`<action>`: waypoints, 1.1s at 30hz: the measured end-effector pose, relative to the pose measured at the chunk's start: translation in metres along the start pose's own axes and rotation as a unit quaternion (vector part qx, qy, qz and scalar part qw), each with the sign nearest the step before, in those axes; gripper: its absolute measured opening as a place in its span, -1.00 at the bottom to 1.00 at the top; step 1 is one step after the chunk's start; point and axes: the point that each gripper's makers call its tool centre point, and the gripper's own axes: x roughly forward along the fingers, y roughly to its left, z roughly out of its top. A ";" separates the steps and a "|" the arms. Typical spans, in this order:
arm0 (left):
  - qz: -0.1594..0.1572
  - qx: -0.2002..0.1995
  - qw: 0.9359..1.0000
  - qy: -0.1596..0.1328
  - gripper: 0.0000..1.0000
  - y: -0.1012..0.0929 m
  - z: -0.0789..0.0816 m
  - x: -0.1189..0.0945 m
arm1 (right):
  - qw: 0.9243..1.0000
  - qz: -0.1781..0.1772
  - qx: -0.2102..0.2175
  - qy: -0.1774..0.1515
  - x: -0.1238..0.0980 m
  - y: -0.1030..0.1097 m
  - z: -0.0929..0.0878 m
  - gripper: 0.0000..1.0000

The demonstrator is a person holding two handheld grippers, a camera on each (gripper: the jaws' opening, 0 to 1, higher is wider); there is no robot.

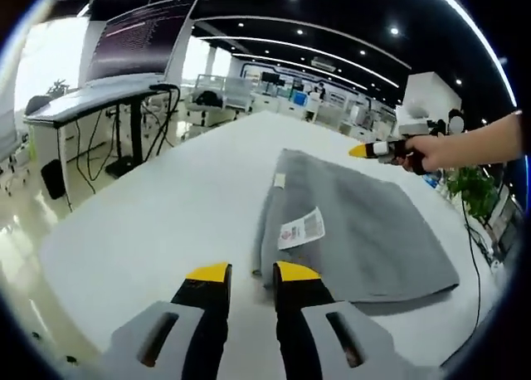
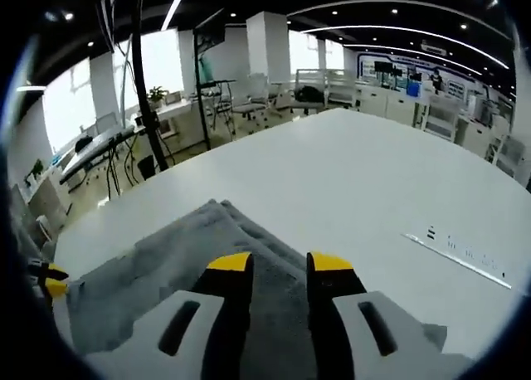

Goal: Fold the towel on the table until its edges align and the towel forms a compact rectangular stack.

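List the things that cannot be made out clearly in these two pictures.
- White label on the grey cloth towel, left gripper view: print too small to read.
- Towel's near edge, right gripper view: hidden under the right tool.
- Left tool, right gripper view: cut off by the picture edge.
- Left tool jaws stand apart, holding nothing.

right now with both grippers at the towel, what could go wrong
The towel is already folded in layers, so the open left gripper at its near edge may pinch only the top layer and skew the edges. The right gripper hangs over the far corner; uneven pulls could drag the towel across the smooth white table.
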 end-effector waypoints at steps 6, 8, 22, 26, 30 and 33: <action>-0.006 0.016 1.000 0.005 -0.61 -0.007 0.001 0.003 | 0.999 -0.030 0.001 0.020 -0.021 -0.039 -0.026 -0.50; -0.005 0.022 1.000 0.010 -0.61 -0.005 0.001 0.004 | 0.999 -0.039 0.005 0.023 -0.028 -0.050 -0.033 -0.51; -0.009 0.049 0.999 0.023 -0.66 -0.009 -0.001 0.008 | 0.994 -0.095 0.014 0.058 -0.068 -0.110 -0.079 -0.50; -0.013 0.054 0.998 0.021 -0.70 -0.011 -0.001 0.009 | 0.993 -0.096 0.010 0.074 -0.067 -0.115 -0.092 -0.51; -0.012 0.057 0.998 0.027 -0.75 -0.011 -0.003 0.010 | 0.993 -0.093 0.017 0.066 -0.064 -0.114 -0.092 -0.55; -0.017 0.056 0.998 0.024 -0.81 -0.015 -0.002 0.012 | 0.994 -0.088 0.024 0.060 -0.059 -0.120 -0.092 -0.58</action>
